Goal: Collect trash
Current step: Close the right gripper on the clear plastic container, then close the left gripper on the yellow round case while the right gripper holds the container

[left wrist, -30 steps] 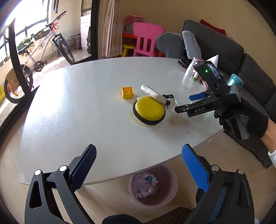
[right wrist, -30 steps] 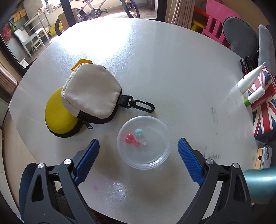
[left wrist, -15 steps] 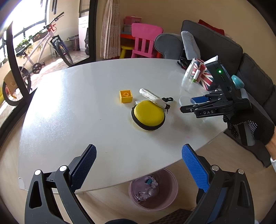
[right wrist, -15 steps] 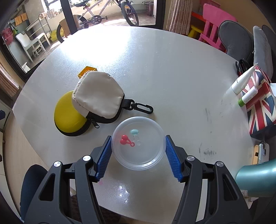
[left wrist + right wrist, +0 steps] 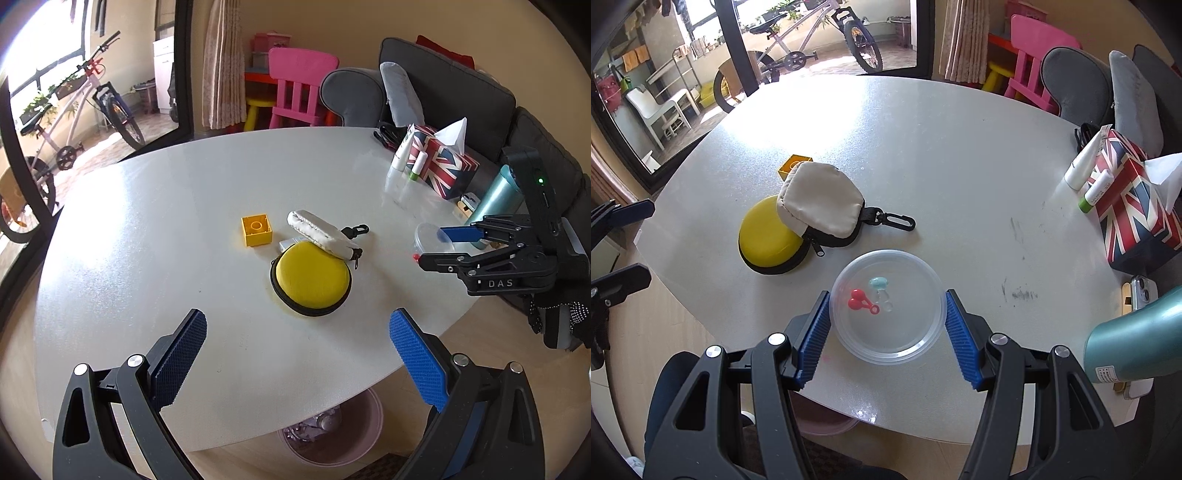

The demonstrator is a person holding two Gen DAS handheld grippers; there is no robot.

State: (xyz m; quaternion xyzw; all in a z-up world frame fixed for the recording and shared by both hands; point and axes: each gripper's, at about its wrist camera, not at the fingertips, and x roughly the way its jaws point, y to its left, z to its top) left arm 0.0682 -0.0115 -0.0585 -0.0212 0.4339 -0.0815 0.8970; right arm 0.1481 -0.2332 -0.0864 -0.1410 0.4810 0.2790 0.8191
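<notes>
The right claw (image 5: 886,334) has just closed from a wide spread onto the clear plastic container (image 5: 886,304); both blue pads now press against the container's rim on opposite sides. A second ago the container sat untouched on the tabletop (image 5: 960,147) between the spread pads. In the left wrist view it now appears raised slightly off the surface near the tabletop's edge, though the gap is hard to confirm. Inside it lie a small red piece (image 5: 860,300) and a pale blue piece (image 5: 878,283).

The left claw (image 5: 297,360) is spread with nothing between its pads, positioned above the near edge of the tabletop. The pink bin (image 5: 332,432) stands on the floor below that edge, already holding some waste.

Judgement: the grasp step is complete and transport to the bin is next. The smooth round rim offers limited contact area, so slippage is the main risk.

The yellow case (image 5: 311,282) and grey pouch (image 5: 321,234) remain undisturbed.
</notes>
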